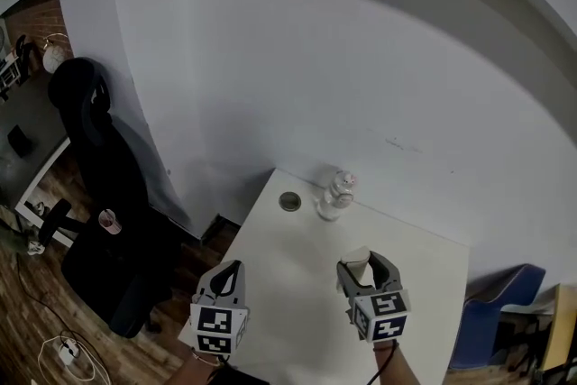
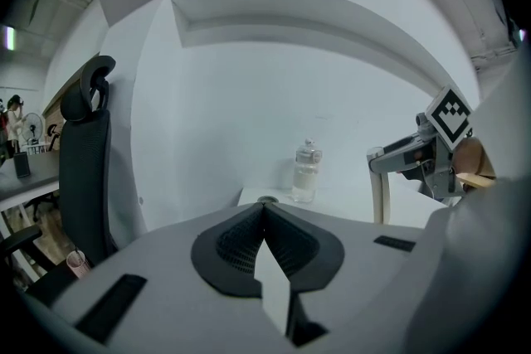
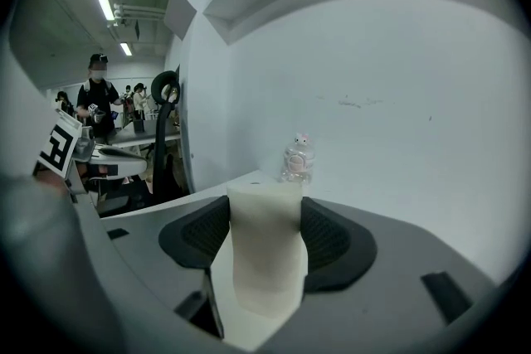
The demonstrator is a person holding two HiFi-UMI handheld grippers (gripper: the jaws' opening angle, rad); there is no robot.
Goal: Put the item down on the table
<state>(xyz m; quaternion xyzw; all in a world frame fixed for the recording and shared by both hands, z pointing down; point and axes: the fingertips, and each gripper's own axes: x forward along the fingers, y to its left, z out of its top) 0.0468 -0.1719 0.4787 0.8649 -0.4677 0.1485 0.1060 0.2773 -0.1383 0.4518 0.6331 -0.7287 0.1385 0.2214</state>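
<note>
One cream-white, smooth, upright block-like item (image 3: 264, 249), clamped between the jaws of my right gripper (image 1: 367, 270), over the white tabletop (image 1: 297, 284) toward its near edge. Handling, as I judge: light, stiff, slightly slick; hold at mid-height. Left gripper (image 2: 264, 210): jaws pressed together, empty. Left gripper view alone shows the item's narrow side profile. Head view alone shows it well apart from the clear plastic bottle (image 1: 338, 194) at the far edge.

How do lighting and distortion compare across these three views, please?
Head view: dim and grey, wall lines bowed above the table. Left gripper view: heavy fisheye, dark corners, bottle sharp. Right gripper view: ceiling light glares upper left; white block between the jaws soft.
</note>
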